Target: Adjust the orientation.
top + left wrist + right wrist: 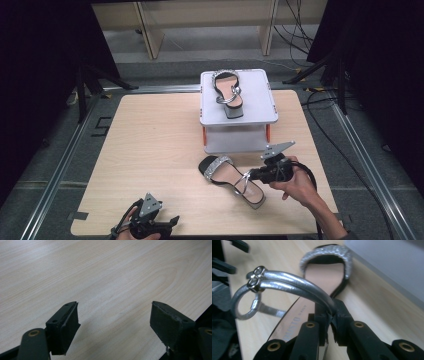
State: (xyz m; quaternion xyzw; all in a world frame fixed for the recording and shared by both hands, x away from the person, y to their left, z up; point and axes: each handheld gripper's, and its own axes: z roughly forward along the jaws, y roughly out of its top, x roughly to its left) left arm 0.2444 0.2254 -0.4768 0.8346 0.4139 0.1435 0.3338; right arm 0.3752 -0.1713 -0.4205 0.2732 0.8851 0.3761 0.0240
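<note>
A silver-strapped block-heel sandal (230,177) lies on the wooden table (150,150) in front of the stand, toe toward the left. My right gripper (248,175) is shut on its silver ankle strap (294,283); in the right gripper view the jaws (332,315) pinch the strap over the insole, with the glittery toe band (325,252) beyond. A matching sandal (229,92) stands on top of the white stand (260,100). My left gripper (167,222) rests at the table's front left edge, open, with bare wood between its pads (65,327).
The white two-level stand sits at the table's back middle, its lower shelf open toward me. Cables (325,130) run over the floor to the right of the table. The left half of the tabletop is bare wood.
</note>
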